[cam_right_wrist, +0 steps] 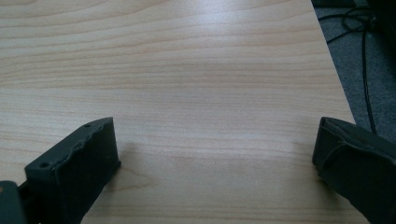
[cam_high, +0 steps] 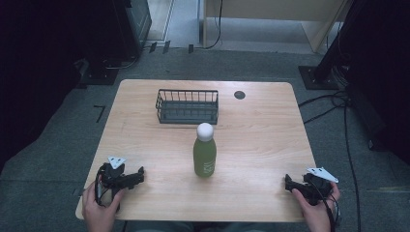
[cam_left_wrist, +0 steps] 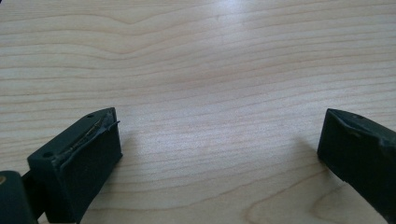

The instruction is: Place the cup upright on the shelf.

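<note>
**A:** Starting at the left: left hand [cam_high: 99, 209] down at the near-left corner of the wooden table [cam_high: 261, 145], wrapped around the left gripper [cam_high: 140, 175]. Forearm coming in from the bottom edge, gripper lying low over the wood and aimed right and a little away. Jaws spread wide in the left gripper view [cam_left_wrist: 219, 140], with bare wood grain between them. Grey three-cornered plate sitting on top.

**B:** And the middle?

**A:** Green bottle [cam_high: 205, 151] with a white cap [cam_high: 205, 131], standing upright, long axis vertical, cap end up. Planted about mid-table, a bit toward the near side. Well apart from both grippers, roughly between them, slightly farther from the person than either. Pale label low on the body, too small to read.

**B:** Behind it?

**A:** Dark wire basket [cam_high: 187, 106], just past the bottle and a touch to its left, long side running left-right. Not touching the bottle. Small dark round spot [cam_high: 240, 94] on the tabletop to the right of the basket; can't tell what.

**B:** Right side?

**A:** Right hand [cam_high: 316, 212] at the near-right corner, mirroring the left. Right gripper [cam_high: 288, 182] low over the table, pointing left toward the bottle's side. Jaws wide apart in the right gripper view [cam_right_wrist: 215, 144] too, holding nothing, with the table edge and grey carpet [cam_right_wrist: 369, 70] with black cables [cam_right_wrist: 359, 18] beyond.
</note>
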